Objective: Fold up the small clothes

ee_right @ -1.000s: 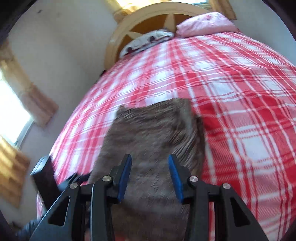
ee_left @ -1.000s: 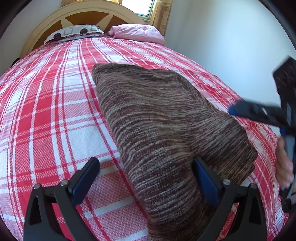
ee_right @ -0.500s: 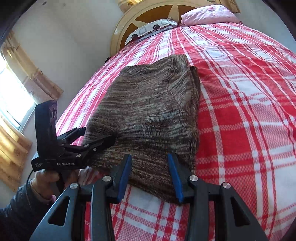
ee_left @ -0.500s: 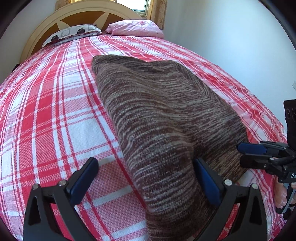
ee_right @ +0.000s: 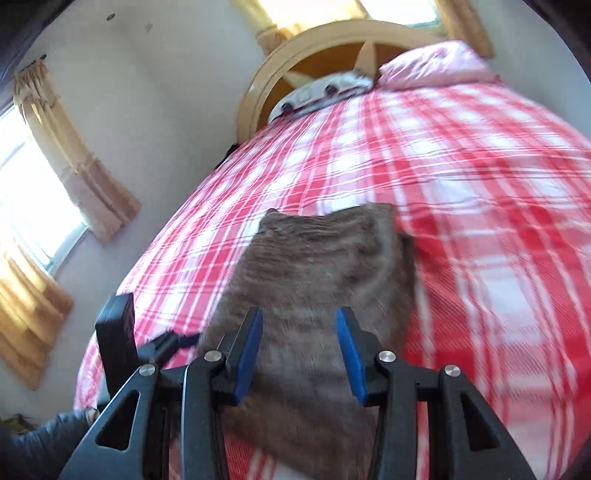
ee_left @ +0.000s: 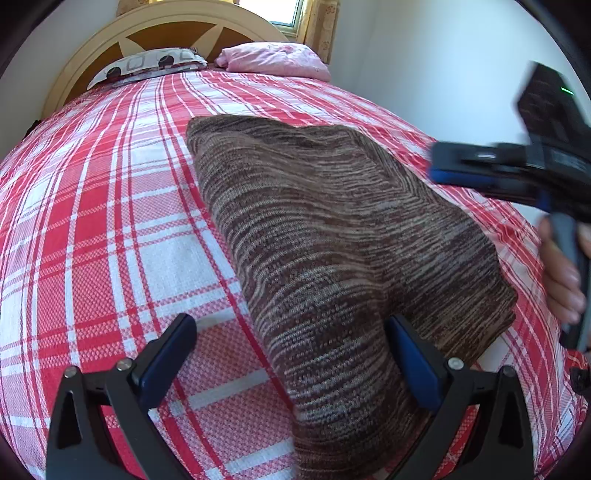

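A brown striped knit garment (ee_left: 332, 236) lies folded in a long strip on the red and white plaid bedspread (ee_left: 110, 206); it also shows, blurred, in the right wrist view (ee_right: 325, 280). My left gripper (ee_left: 291, 354) is open, low over the garment's near end, its right finger against the cloth, holding nothing. My right gripper (ee_right: 299, 350) is open and empty above the garment's near end. The right gripper also shows in the left wrist view (ee_left: 491, 173), raised over the garment's right edge. The left gripper shows in the right wrist view (ee_right: 173, 341), at the garment's left edge.
A cream and brown headboard (ee_left: 166, 26) stands at the far end with a patterned pillow (ee_left: 147, 66) and a pink pillow (ee_left: 273, 59). A white wall (ee_left: 424, 55) runs along the bed's right side. Curtained windows (ee_right: 44, 206) are on the left wall.
My right gripper has lifted from the garment's near right edge and now hovers higher above it, its view blurred by motion. The left gripper has barely moved. The garment lies as before.
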Tool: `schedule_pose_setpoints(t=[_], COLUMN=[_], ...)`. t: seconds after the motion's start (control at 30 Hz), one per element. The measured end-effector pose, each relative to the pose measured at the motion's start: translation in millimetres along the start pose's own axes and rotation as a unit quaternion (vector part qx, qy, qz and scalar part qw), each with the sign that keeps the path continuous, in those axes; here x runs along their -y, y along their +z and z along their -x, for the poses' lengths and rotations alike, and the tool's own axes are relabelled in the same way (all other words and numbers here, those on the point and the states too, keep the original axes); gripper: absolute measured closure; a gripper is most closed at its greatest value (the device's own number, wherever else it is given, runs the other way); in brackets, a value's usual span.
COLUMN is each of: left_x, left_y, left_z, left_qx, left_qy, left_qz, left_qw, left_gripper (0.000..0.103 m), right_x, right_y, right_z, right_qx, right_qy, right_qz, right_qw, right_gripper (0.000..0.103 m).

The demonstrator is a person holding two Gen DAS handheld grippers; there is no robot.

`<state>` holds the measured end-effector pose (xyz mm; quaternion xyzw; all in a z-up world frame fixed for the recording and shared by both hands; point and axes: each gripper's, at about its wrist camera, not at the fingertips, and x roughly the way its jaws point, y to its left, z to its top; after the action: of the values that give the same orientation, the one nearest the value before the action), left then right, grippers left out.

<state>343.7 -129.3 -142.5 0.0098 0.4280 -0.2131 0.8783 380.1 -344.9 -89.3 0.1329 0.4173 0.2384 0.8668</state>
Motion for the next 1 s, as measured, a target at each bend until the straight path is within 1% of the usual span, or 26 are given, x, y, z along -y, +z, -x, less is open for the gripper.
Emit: schedule_pose_setpoints(t=[0.07,0.1,0.13,0.2,0.23,0.3,0.33,0.4,0.43,0.47,0.5,0.57,0.67,0.7,0.77,0.8,0.9,1.0], left_x=[0,0,0,-4,-5,-8,-10,-11,-10,-8,-7,-5,-6,-6,-7,-7,-6,-2], left_y=[0,0,0,0,1,1,2,3,2,2,2,2,2,3,3,3,5,5], left_z=[0,0,1,2,2,3,3,3,4,3,3,2,1,1,1,1,0,0], left_qx=[0.001,0.001,0.002,0.005,0.006,0.009,0.01,0.011,0.011,0.01,0.009,0.006,0.004,0.004,0.005,0.006,0.005,0.003], left_qy=[-0.001,-0.002,-0.004,-0.015,-0.02,-0.031,-0.034,-0.038,-0.037,-0.033,-0.029,-0.024,-0.027,-0.03,-0.034,-0.034,-0.032,-0.024], left_qz=[0.001,0.002,0.003,0.011,0.016,0.024,0.027,0.03,0.03,0.026,0.023,0.02,0.021,0.022,0.025,0.025,0.021,0.015], left_qw=[1.0,1.0,1.0,0.9998,0.9996,0.9992,0.999,0.9987,0.9988,0.9991,0.9993,0.9995,0.9994,0.9993,0.9991,0.9991,0.9993,0.9996], left_gripper=[0.0,0.0,0.0,0.0,0.0,0.0,0.0,0.0,0.0,0.0,0.0,0.0,0.0,0.0,0.0,0.0,0.0,0.004], right_x=[15,28,43,52,53,48,48,54,59,65,74,87,92,92,91,91,94,96], right_y=[9,9,9,9,8,4,3,5,11,14,18,24,28,29,29,28,27,32], right_z=[-27,-39,-41,-33,-29,-20,-16,-6,1,5,5,-3,-20,-27,-36,-40,-43,-49], right_qx=[-0.033,-0.054,-0.048,-0.04,-0.042,-0.046,-0.041,-0.018,0.008,0.022,0.03,0.023,0.003,-0.004,-0.011,-0.012,-0.001,-0.005], right_qy=[-0.039,-0.054,-0.045,-0.023,-0.027,-0.04,-0.035,-0.024,-0.022,-0.023,-0.018,-0.007,-0.008,-0.007,-0.019,-0.023,-0.012,-0.005], right_qz=[-0.022,-0.045,-0.073,-0.092,-0.085,-0.05,-0.048,-0.054,-0.065,-0.079,-0.102,-0.136,-0.146,-0.144,-0.132,-0.127,-0.126,-0.121], right_qw=[0.998,0.996,0.995,0.995,0.995,0.997,0.997,0.998,0.998,0.996,0.994,0.99,0.989,0.99,0.991,0.992,0.992,0.993], right_gripper=[0.06,0.06,0.06,0.061,0.062,0.062,0.061,0.06,0.06,0.06,0.055,0.046,0.046,0.046,0.046,0.046,0.046,0.046])
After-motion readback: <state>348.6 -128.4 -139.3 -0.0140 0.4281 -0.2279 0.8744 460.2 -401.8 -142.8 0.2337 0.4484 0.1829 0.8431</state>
